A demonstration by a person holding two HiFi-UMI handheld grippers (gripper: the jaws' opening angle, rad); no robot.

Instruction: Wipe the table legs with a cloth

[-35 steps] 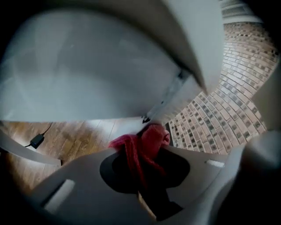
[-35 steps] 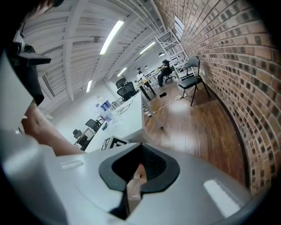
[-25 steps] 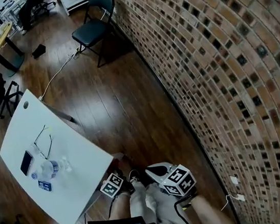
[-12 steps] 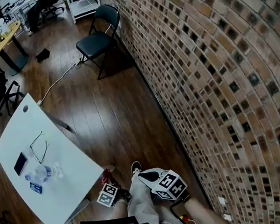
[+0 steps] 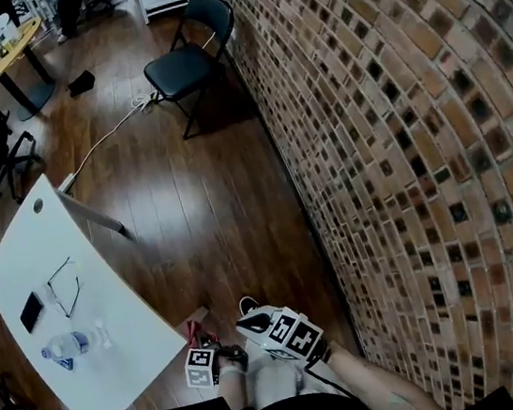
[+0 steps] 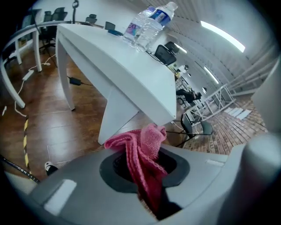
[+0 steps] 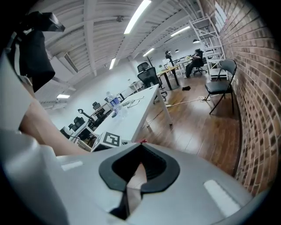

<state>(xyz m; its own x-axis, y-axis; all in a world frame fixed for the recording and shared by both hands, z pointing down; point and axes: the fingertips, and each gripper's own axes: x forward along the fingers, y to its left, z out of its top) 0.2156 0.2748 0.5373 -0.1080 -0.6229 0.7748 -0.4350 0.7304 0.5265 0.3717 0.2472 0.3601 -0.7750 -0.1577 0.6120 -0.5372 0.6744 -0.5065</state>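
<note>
The left gripper (image 6: 141, 153) has its jaws clamped on a pink-red cloth (image 6: 134, 141), which bunches out past the tips and trails back between them. Just ahead of that bunch stands the nearest table leg (image 6: 115, 119), a broad white slab. It runs from the underside of the table (image 6: 118, 66) down to the wooden floor (image 6: 48, 127), leaning a little. Whether the cloth touches it cannot be told, though a small gap seems to remain. The leg's long axis runs up and down, so the wipe will likely have to travel along that line with the cloth pressed against the leg's face. The right gripper (image 7: 139, 151) has its jaws together on nothing and hangs to the right of the left one, farther from the table, so the left hand is the nearer one for the job. In the head view the table sits to the left with a water bottle (image 5: 66, 346) on it, and the brick wall (image 5: 398, 132) stands to the right. A second leg (image 5: 95, 215) at the table's far end lies well apart from both tools.
</note>
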